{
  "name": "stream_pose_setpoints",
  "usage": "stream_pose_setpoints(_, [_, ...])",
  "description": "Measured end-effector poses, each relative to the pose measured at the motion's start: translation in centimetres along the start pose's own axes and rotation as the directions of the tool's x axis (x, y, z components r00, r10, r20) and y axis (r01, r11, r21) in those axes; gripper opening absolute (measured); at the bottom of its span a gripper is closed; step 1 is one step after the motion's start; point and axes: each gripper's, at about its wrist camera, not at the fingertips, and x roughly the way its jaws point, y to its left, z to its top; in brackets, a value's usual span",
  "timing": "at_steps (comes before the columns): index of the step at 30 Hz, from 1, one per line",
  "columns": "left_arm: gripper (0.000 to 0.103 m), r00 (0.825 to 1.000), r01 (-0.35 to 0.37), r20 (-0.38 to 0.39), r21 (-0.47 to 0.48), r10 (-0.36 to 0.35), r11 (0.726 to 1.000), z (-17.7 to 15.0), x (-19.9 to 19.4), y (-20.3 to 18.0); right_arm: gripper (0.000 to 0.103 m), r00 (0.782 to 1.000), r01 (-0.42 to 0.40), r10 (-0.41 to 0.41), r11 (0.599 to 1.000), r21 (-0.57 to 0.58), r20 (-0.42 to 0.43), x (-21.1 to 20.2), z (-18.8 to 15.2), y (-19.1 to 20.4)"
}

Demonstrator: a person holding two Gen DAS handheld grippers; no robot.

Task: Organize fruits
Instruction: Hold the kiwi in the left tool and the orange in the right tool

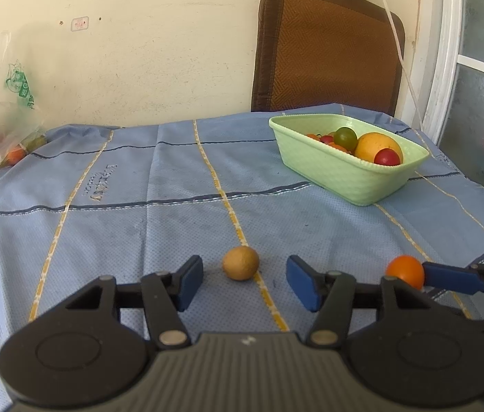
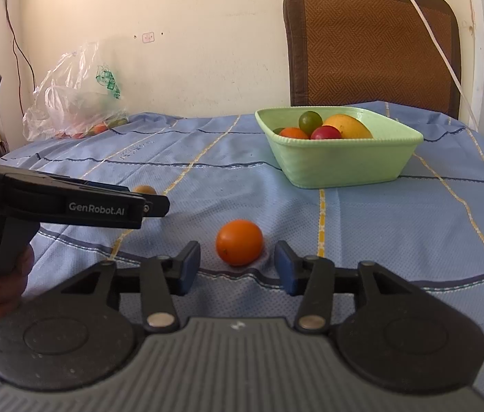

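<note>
Left wrist view. The left gripper [image 1: 244, 283] points down at the blue tablecloth [image 1: 104, 233] with its jaws released; the blue pads [image 1: 190, 283] stand clear on either side of a small brown fruit [image 1: 241, 263], which lies on the cloth just ahead of the gap and touches neither pad. To the right, an orange fruit [image 1: 405, 271] rests on the cloth with one finger of the right gripper just beside it — contact there cannot be confirmed. The green basket [image 1: 338, 178] sits well beyond, toward the far right of the table, and already holds several fruits, including a large yellow one [image 1: 377, 145].

Right wrist view. The right gripper [image 2: 237, 267] is likewise released, its pads apart with the orange fruit [image 2: 239, 242] lying on the cloth at the mouth of the gap, untouched. The left gripper [image 2: 104, 206] crosses the frame at left, held in a hand [image 2: 1, 281]. The basket [image 2: 341, 164] stands beyond, and a plastic bag [image 2: 73, 103] of produce lies at the far left against the wall.

Procedure, as judged. Both fruits await pickup. Advance each gripper until the fruit's widest part sits between the pads, not ahead of them. Close evenly — round fruit tends to roll off a one-sided push. Lift clear of the cloth, then carry over the basket rim before releasing.
</note>
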Motion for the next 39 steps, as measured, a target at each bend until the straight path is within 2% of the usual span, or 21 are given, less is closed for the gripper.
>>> stream_pose_setpoints(5, [0.056,1.000,0.026,0.005,-0.029,-0.026,0.999,0.0,-0.1,0.6,0.050,1.000,0.000,0.000,1.000,0.001,-0.002,0.1,0.0,0.0])
stream_pose_setpoints(20, [0.053,0.999,0.050,-0.002,-0.028,-0.050,0.998,0.3,0.3,0.5,0.050,1.000,0.000,0.000,1.000,0.006,-0.007,0.1,0.0,0.1])
stream_pose_setpoints(22, [0.051,0.998,0.059,-0.005,-0.034,-0.060,0.998,0.6,0.5,0.6,0.050,1.000,-0.002,0.003,1.000,0.009,-0.006,0.1,0.0,0.0])
stream_pose_setpoints(24, [0.040,0.998,0.066,-0.006,-0.034,-0.066,0.997,0.7,0.7,0.6,0.050,1.000,-0.002,0.002,1.000,0.009,-0.006,0.1,0.0,0.0])
stream_pose_setpoints(26, [0.033,0.998,0.069,-0.004,-0.031,-0.070,0.997,0.7,0.7,0.7,0.050,1.000,-0.001,0.001,1.000,0.009,-0.008,0.1,0.0,0.0])
stream_pose_setpoints(27, [0.024,0.997,0.075,-0.003,-0.029,-0.075,0.997,0.6,0.6,0.6,0.050,1.000,0.000,0.000,1.000,0.010,-0.010,0.1,0.0,0.0])
stream_pose_setpoints(39, [0.024,0.992,0.129,0.004,0.003,-0.129,0.992,-0.9,-0.9,-0.5,0.051,1.000,0.006,-0.006,1.000,-0.001,-0.016,0.4,0.1,0.0])
